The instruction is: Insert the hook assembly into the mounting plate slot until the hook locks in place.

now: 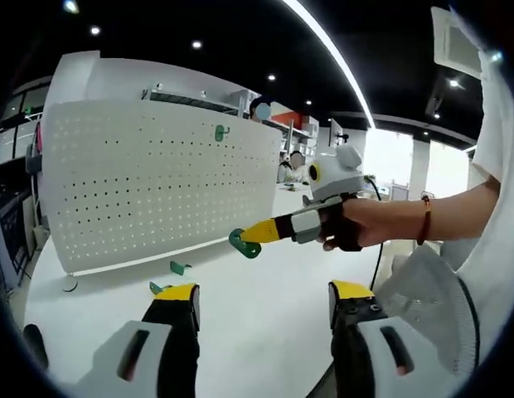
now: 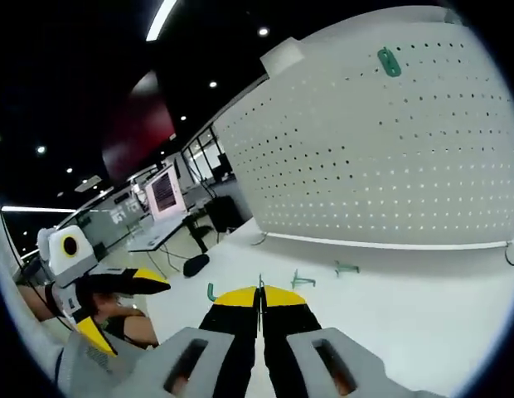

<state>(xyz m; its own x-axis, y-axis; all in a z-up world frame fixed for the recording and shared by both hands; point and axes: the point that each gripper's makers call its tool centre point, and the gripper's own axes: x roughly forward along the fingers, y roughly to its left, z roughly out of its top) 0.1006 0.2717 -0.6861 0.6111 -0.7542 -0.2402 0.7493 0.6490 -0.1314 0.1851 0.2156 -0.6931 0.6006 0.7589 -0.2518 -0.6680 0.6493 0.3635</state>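
Green hook (image 1: 244, 242) is pinched in the right gripper (image 1: 259, 232), jaws closed on it, held in the air in front of the white pegboard (image 1: 157, 182) but well short of it. One hook (image 1: 220, 132) already hangs high on the board. Two more hooks (image 1: 179, 267) (image 1: 157, 288) lie on the white desk (image 1: 257, 315) near the board's foot. Left gripper (image 1: 264, 305) is wide open, holding nothing. Judged: insertion not begun; approach, slotting and locking remain.

We see a green hook (image 1: 244, 243) clamped in the right tool (image 1: 259, 235) before the upright white perforated plate (image 1: 157, 178); another hook (image 1: 220, 132) hangs mounted.
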